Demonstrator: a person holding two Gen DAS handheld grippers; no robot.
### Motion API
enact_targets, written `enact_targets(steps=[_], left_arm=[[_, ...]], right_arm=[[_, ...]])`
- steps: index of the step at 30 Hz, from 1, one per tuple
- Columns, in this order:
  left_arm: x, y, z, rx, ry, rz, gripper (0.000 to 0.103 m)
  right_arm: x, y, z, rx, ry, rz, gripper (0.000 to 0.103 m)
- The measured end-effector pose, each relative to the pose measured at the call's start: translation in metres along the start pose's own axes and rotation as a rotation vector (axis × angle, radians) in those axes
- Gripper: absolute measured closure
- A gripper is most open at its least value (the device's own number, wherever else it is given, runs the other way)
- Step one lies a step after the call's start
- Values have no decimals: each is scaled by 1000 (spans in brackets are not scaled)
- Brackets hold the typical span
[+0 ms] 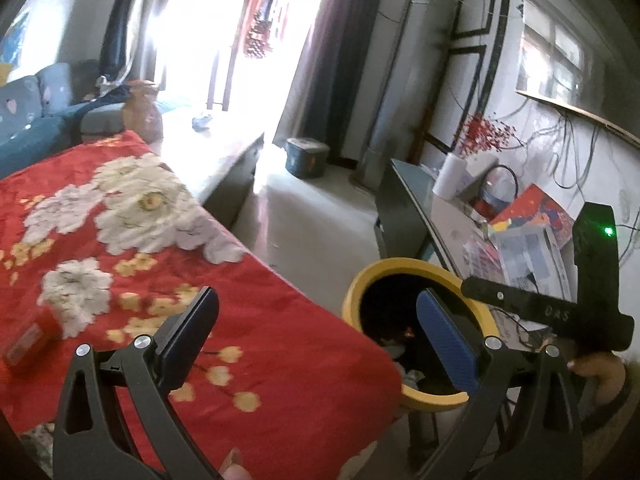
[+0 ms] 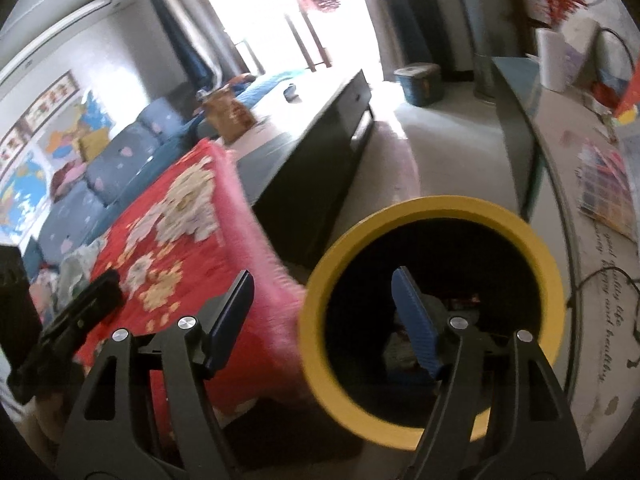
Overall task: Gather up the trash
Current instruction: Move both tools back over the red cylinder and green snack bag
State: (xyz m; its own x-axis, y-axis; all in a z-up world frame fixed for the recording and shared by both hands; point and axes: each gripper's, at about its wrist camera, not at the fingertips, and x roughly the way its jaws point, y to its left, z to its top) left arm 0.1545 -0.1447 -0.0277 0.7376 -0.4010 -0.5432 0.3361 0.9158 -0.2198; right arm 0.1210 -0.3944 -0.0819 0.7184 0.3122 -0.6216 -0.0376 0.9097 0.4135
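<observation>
In the left wrist view, the left gripper hangs with its jaws spread wide and nothing between them, its right pad over the mouth of the yellow-rimmed trash bin. The bin stands on the floor just beside the corner of the bench, which is draped in a red floral cloth. Scraps lie in the bin's dark inside. To the far left of the bin, near the cloth's edge, lies a small red packet, possibly the next piece of trash. The right gripper shows just right of the bin.

In the right wrist view, the right gripper also has its jaws apart and empty, the right pad above the bin; some trash shows dimly at the bottom. The cloth lies left of the bin.

The step in hand looks like a drop into the bin, just finished. The next move probably calls for swinging back over the cloth to the packet and closing on it.
</observation>
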Motion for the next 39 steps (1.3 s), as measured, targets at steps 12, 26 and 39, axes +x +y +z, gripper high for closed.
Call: enact_targets(steps=[12, 26, 39], left_arm=[[-35, 56, 3, -76, -66, 104, 7], [-67, 122, 1, -144, -85, 212, 7], [-75, 187, -9, -171, -15, 309, 7]], right_arm=[[10, 74, -19, -189, 65, 100, 39], [22, 165, -52, -464, 164, 224, 39], [32, 238, -81, -672, 215, 317, 39]])
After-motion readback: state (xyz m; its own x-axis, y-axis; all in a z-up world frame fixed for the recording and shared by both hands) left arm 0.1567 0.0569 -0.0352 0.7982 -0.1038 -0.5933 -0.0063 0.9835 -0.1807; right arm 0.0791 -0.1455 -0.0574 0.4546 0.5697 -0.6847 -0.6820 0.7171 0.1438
